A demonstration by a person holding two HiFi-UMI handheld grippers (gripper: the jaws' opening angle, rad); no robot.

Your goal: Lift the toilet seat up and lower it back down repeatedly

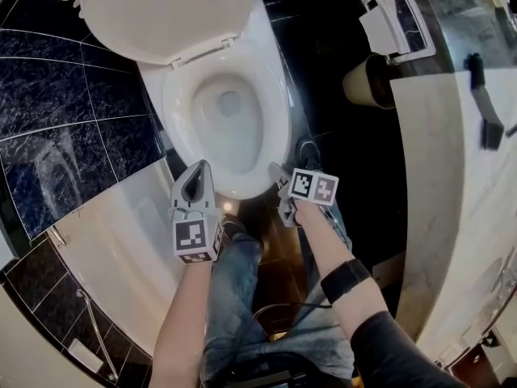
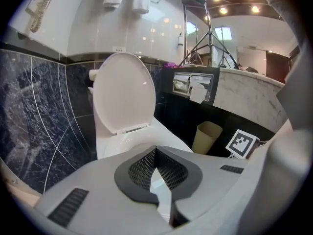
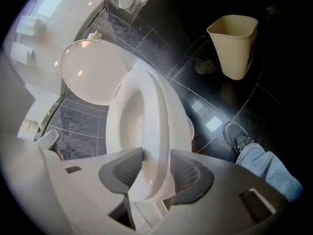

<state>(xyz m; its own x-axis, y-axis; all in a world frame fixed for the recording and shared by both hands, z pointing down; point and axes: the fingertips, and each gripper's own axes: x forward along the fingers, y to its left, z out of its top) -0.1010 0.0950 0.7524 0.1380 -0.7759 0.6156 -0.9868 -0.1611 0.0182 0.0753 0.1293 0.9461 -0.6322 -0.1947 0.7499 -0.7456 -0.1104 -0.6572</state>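
R hand-held gripper (image 3: 156, 155) clamped on toilet seat (image 3: 149, 106) front rim; seat down, lid (image 1: 161, 10) up behind it. L hand-held gripper (image 2: 155, 152) closed, empty, near seat front.

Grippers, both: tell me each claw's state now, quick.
Left gripper: claw closed, nothing in it.
Right gripper: claw closed on the front rim of the toilet seat.
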